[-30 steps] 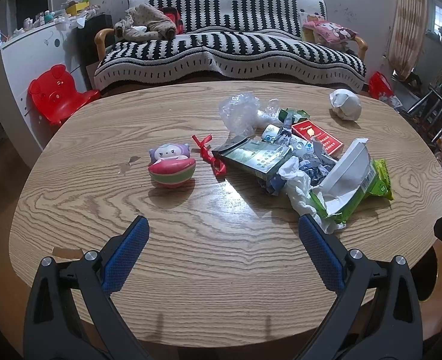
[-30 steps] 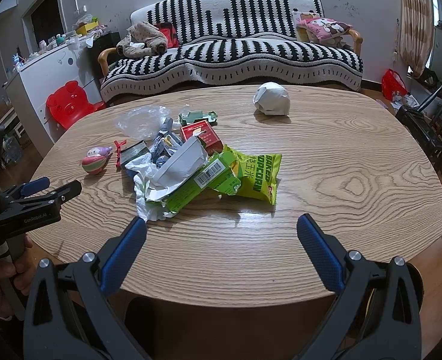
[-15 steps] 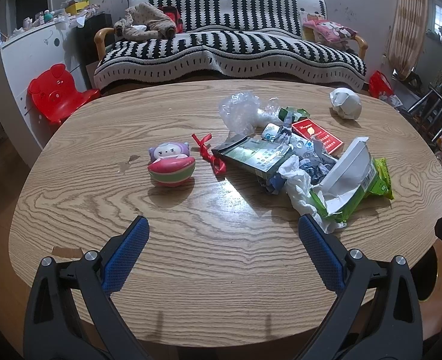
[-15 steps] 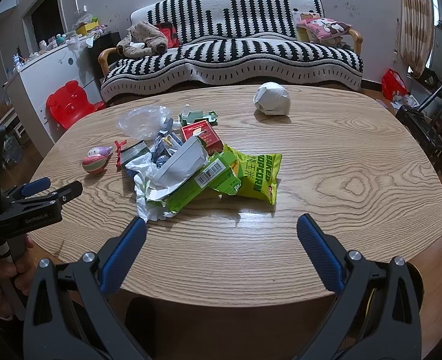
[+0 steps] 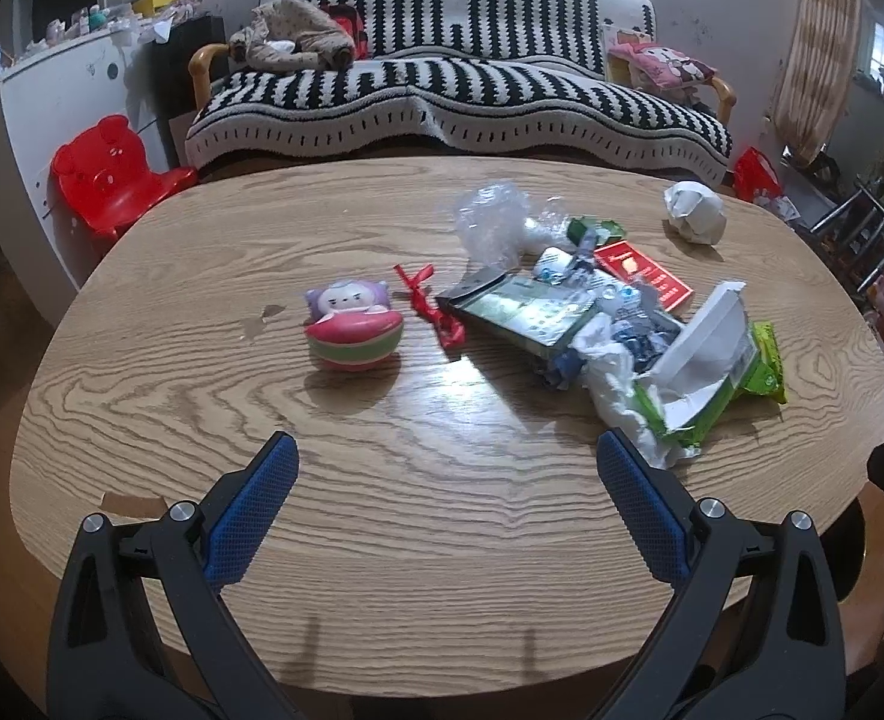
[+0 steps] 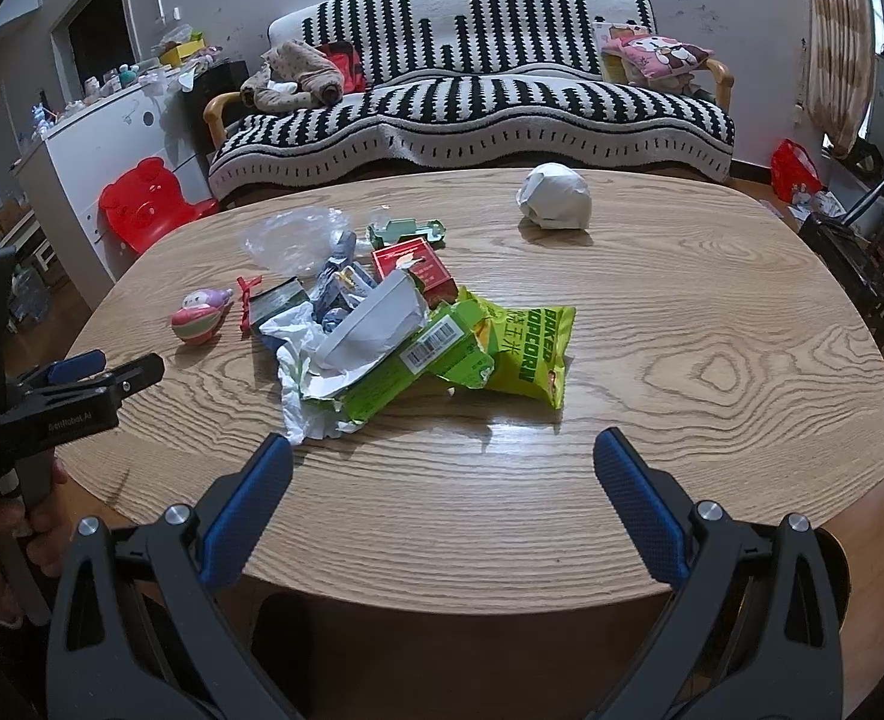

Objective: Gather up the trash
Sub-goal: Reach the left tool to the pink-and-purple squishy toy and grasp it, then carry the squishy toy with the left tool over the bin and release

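Both grippers, left gripper [image 5: 447, 468] and right gripper [image 6: 442, 465], gape wide, holding nothing, over the surface [image 6: 712, 360]; the trash pile [image 6: 394, 336] (wrappers, torn boxes) lies just beyond the right gripper.

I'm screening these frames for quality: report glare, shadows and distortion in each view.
Left wrist view: bright glare patch on the oval wooden table beside the red ribbon; fisheye bends the table edge. Right wrist view: smaller glare below the green popcorn bag; corners vignette black; crumpled white paper ball casts a soft shadow.
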`<move>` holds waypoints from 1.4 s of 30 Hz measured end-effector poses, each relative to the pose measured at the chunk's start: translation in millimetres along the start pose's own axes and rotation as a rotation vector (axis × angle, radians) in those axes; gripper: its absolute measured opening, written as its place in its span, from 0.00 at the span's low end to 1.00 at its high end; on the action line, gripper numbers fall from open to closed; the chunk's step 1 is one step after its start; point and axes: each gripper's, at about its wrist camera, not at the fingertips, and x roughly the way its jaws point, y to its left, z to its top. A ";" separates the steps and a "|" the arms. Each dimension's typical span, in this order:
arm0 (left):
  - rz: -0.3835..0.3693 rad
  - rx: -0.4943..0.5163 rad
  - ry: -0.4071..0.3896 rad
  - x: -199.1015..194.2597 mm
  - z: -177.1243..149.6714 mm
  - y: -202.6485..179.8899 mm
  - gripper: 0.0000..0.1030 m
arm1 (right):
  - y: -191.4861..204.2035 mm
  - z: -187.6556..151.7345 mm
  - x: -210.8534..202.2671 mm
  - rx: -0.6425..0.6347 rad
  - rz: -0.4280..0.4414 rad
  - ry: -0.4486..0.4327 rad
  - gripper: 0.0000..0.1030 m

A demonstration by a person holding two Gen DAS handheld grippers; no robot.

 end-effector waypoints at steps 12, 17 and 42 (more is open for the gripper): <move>0.028 0.003 0.116 50.1 28.2 35.8 0.94 | -12.3 14.5 19.6 0.002 -0.018 0.011 0.94; 0.044 0.032 0.124 81.4 41.1 41.0 0.94 | -37.0 26.8 35.4 0.058 -0.050 0.025 0.94; 0.059 -0.077 0.169 141.2 75.2 58.1 0.56 | -113.5 193.3 260.7 0.000 -0.243 0.211 0.94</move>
